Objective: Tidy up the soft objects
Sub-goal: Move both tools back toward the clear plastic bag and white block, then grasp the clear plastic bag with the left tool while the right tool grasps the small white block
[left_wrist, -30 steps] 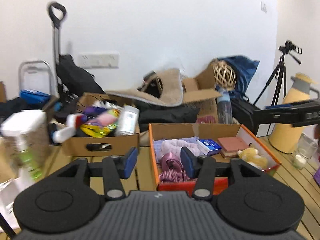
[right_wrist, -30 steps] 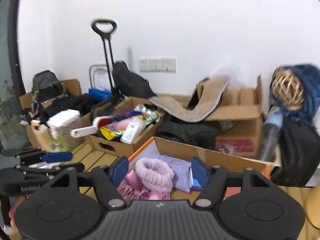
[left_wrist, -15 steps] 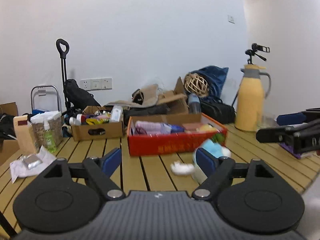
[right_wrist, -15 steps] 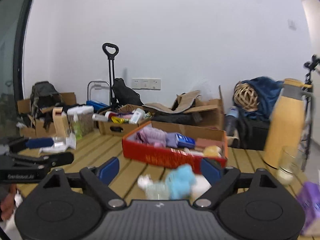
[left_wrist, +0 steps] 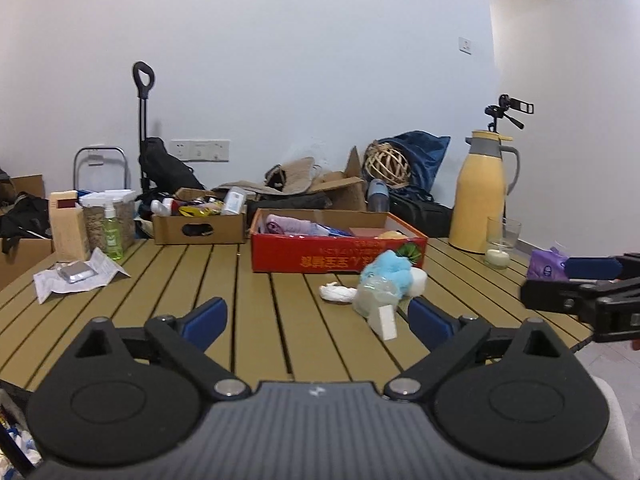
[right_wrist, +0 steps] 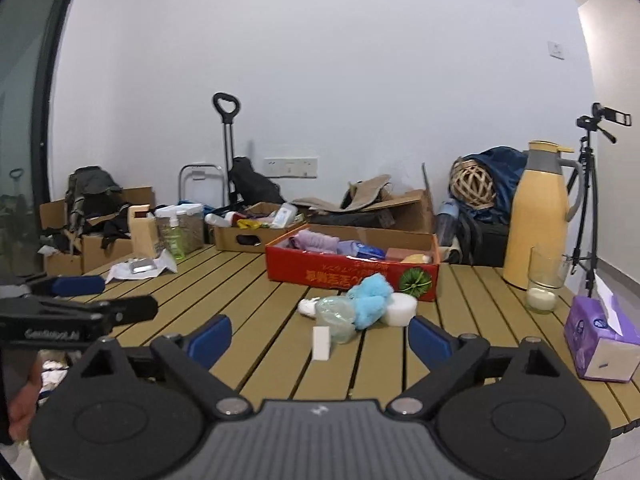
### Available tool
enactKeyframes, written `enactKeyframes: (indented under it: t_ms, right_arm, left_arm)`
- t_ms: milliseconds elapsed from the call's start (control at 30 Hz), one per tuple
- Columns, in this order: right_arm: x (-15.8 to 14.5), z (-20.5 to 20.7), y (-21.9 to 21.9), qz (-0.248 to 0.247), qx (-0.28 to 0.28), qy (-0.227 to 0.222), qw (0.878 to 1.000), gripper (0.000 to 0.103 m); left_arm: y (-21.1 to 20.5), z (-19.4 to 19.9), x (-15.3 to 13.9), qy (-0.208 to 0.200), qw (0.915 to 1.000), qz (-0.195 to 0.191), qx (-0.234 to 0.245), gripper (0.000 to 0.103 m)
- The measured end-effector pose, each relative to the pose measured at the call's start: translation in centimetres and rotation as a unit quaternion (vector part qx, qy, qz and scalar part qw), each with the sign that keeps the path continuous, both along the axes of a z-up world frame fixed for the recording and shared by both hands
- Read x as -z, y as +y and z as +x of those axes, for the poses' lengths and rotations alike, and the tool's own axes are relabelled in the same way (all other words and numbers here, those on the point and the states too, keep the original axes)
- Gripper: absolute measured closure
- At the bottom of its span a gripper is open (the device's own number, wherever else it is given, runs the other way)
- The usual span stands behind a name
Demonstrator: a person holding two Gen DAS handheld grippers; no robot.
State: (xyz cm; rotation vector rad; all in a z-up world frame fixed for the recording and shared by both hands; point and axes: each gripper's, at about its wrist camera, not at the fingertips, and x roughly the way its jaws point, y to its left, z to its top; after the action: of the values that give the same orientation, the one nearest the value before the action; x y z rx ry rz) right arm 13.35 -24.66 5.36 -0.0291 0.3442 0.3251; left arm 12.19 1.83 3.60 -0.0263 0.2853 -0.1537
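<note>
— As the wooden table (left_wrist: 256,320) is looked over from the left side, what is seen first?

— A crumpled white paper (left_wrist: 76,278) with a small silver packet on it is seen near the left edge. Behind it, a beige carton (left_wrist: 67,226), a clear jar (left_wrist: 107,216) and a green spray bottle (left_wrist: 111,232) are lined up close together. A brown cardboard box (left_wrist: 199,229) full of mixed things is set next to them.

— And the left gripper (left_wrist: 318,318)?

— Its blue pads are spread wide. The jaws have just been opening, and nothing is held between them.

— Where are the soft things kept?

— Some are laid in the red box (right_wrist: 352,274) in the middle of the table: a pale purple cloth (right_wrist: 316,240) at its left end, with other small things beside it. In front of the box, a fluffy blue toy (right_wrist: 370,300) is lying on the table. A crinkled clear bag (right_wrist: 336,316) and a white round puff (right_wrist: 398,309) are touching it, a small white block (right_wrist: 321,343) is stood in front, and a white scrap (right_wrist: 308,306) is left just beside the bag.

— What about the right gripper (right_wrist: 320,336)?

— It is also spread wide. Its jaws have just been opening, and nothing is gripped.

— What is seen on the right?

— A tall yellow jug (right_wrist: 540,216) and a glass (right_wrist: 544,284) with something white in it are stood near the far right edge. A purple tissue box (right_wrist: 600,344) is placed closer.
</note>
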Motion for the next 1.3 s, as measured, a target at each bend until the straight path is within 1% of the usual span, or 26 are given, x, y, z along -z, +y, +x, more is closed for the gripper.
enactKeyframes:
  t_ms: [100,200,267,300,367,400,433,500,533,600,667,733,800,833,900,967,1067,1100,1133,1200,1233,1267,1300]
  right_arm:
    - [1.1,1.3,-0.4,0.013,0.011,0.016,1.000,0.009]
    - [2.2,3.2,-1.4,0.027,0.024,0.030,0.999,0.011]
    - [2.9,4.9,-2.2,0.038,0.039,0.050,0.997,0.019]
    - [3.2,5.8,-2.6,0.043,0.043,0.060,0.996,0.022]
    - [3.8,7.7,-3.3,0.050,0.048,0.071,0.995,0.030]
    - [4.0,8.6,-3.6,0.051,0.052,0.073,0.995,0.032]
    - [4.3,9.4,-3.8,0.051,0.057,0.075,0.994,0.035]
    - [4.9,11.1,-4.3,0.051,0.066,0.084,0.993,0.038]
    - [5.2,12.1,-4.5,0.056,0.067,0.090,0.992,0.040]
    - [5.7,13.6,-4.4,0.069,0.057,0.099,0.991,0.042]
    - [6.3,14.8,-3.5,0.073,0.039,0.103,0.991,0.041]
    - [7.6,16.4,-1.7,0.066,0.020,0.123,0.990,0.042]
    - [8.9,17.8,0.4,0.062,-0.008,0.134,0.989,0.046]
    - [9.4,18.7,1.4,0.056,-0.016,0.139,0.989,0.050]
    - [10.1,20.1,3.1,0.040,-0.026,0.139,0.989,0.060]
    - [10.6,21.2,4.2,0.022,-0.047,0.146,0.988,0.086]
    - [10.4,21.2,3.1,0.018,-0.073,0.159,0.984,0.087]
    - [9.8,20.9,1.9,0.025,-0.071,0.166,0.983,0.087]
    - [9.1,20.4,0.7,0.031,-0.067,0.159,0.984,0.087]
    - [8.2,19.7,-2.1,0.036,-0.040,0.148,0.987,0.087]
    - [8.2,19.6,-3.2,0.039,-0.020,0.147,0.988,0.087]
    - [8.3,19.7,-4.3,0.042,0.001,0.147,0.988,0.087]
    - [8.6,19.8,-5.3,0.046,0.020,0.150,0.987,0.087]
  left_arm:
    - [-0.4,1.3,0.8,0.017,0.9998,-0.006,0.009,0.004]
    - [-1.1,3.8,1.8,0.040,0.9991,-0.011,0.012,0.004]
    - [-1.8,5.9,2.3,0.048,0.9986,-0.013,0.020,0.004]
    - [-2.3,7.0,2.4,0.050,0.9984,-0.012,0.025,0.005]
    - [-3.1,9.2,2.5,0.052,0.9978,-0.014,0.038,0.007]
    - [-3.6,10.1,2.5,0.054,0.9975,-0.014,0.043,0.007]
    - [-4.0,11.0,2.7,0.057,0.9972,-0.014,0.046,0.008]
    - [-4.9,13.0,3.2,0.065,0.9962,-0.010,0.056,0.015]
    - [-5.1,13.9,3.5,0.070,0.9958,-0.008,0.059,0.020]
    - [-4.9,15.8,3.8,0.072,0.9958,-0.001,0.057,0.021]
    - [-4.6,17.7,4.2,0.073,0.9966,0.017,0.034,0.021]
    - [-4.2,19.6,4.9,0.079,0.9959,0.039,0.020,0.021]
    - [-3.5,20.8,5.2,0.086,0.9955,0.038,0.012,0.021]
    - [-3.2,21.3,5.3,0.090,0.9954,0.029,0.013,0.021]
    - [-2.7,22.0,5.3,0.093,0.9954,0.008,0.021,0.021]
    - [-3.0,22.4,5.3,0.087,0.9954,-0.002,0.040,0.020]
    - [-4.4,23.2,5.7,0.090,0.9934,-0.011,0.071,0.020]
    - [-5.1,23.6,5.9,0.092,0.9924,-0.013,0.081,0.020]
    - [-5.8,23.7,6.2,0.094,0.9916,-0.009,0.089,0.020]
    - [-7.8,24.3,6.7,0.104,0.9895,0.008,0.100,0.028]
    - [-8.7,24.7,6.9,0.115,0.9870,0.014,0.112,0.041]
    - [-9.4,24.9,7.0,0.124,0.9839,0.019,0.128,0.061]
    - [-9.8,24.9,7.2,0.126,0.9829,0.023,0.132,0.066]
